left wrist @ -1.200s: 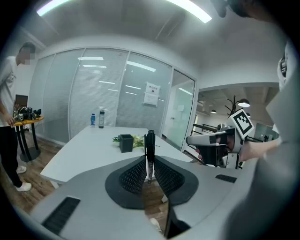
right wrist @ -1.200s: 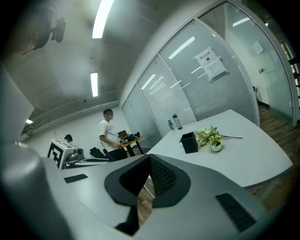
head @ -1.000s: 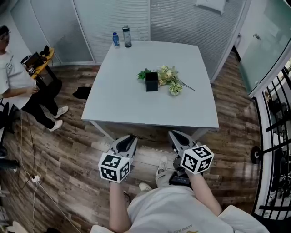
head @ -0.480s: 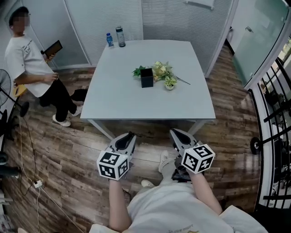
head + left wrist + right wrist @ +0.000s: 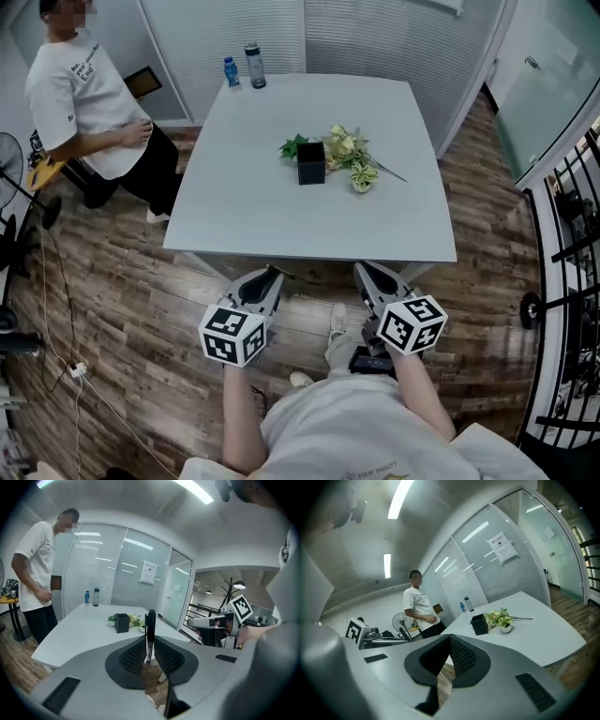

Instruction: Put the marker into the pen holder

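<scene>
A black marker (image 5: 149, 632) stands upright between the jaws of my left gripper (image 5: 149, 645), which is shut on it. In the head view, the left gripper (image 5: 265, 282) and the right gripper (image 5: 369, 276) hover side by side over the wooden floor, just short of the white table's near edge (image 5: 309, 253). The black square pen holder (image 5: 310, 161) (image 5: 122, 622) (image 5: 478, 624) stands mid-table, well ahead of both. My right gripper (image 5: 449, 643) is shut with nothing in it.
A small potted plant with flowers (image 5: 354, 157) sits right beside the pen holder. Two bottles (image 5: 242, 67) stand at the table's far left corner. A person in a white shirt (image 5: 94, 94) stands by the table's left side. A glass wall runs behind; a railing (image 5: 572, 216) is on the right.
The person on the left has stood up and walked closer to the table's far left corner. Both grippers have kept their places, the marker still held.
</scene>
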